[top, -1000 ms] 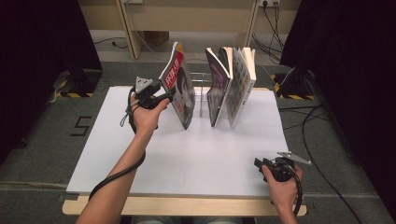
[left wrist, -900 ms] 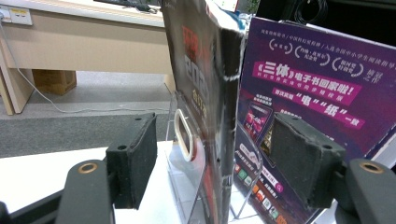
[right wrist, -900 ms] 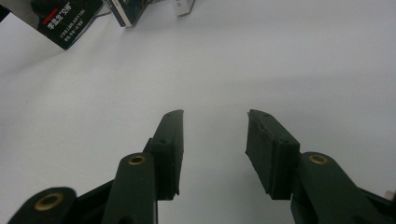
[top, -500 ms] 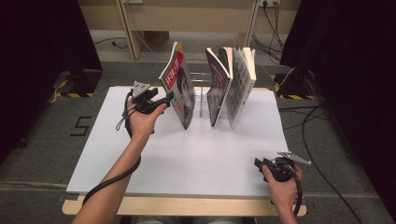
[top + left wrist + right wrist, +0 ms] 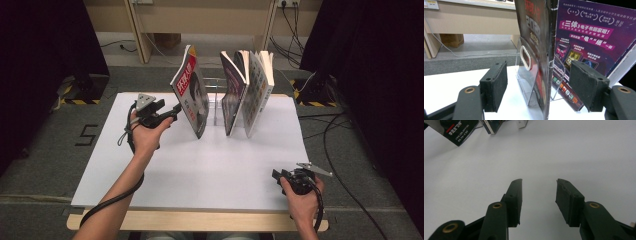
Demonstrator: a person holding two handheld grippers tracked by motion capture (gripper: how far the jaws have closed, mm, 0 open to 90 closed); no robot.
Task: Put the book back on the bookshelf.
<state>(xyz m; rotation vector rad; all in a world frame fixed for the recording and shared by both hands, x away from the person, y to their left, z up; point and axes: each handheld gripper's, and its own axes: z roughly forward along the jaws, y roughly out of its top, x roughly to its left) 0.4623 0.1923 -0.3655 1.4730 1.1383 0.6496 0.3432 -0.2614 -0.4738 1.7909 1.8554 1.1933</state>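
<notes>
A magazine with a red-lettered cover (image 5: 192, 97) leans upright against a clear acrylic rack (image 5: 216, 100) at the back of the white table (image 5: 200, 165). My left gripper (image 5: 175, 110) points at its left edge. In the left gripper view, the magazine's spine (image 5: 549, 62) stands between the open jaws of that gripper (image 5: 540, 75), and neither pad touches it. A purple-backed magazine (image 5: 586, 37) leans behind it. My right gripper (image 5: 276, 175) rests low at the table's front right, its jaws (image 5: 539, 185) open over bare tabletop.
Two more books (image 5: 235, 92) (image 5: 257, 90) lean in the rack to the right of the magazine. Cables (image 5: 345, 125) run over the floor to the right, and wooden furniture legs (image 5: 137, 30) stand behind the table.
My left hand has slid a little to the left and toward the front of the table. The magazine and the right gripper have kept still.
</notes>
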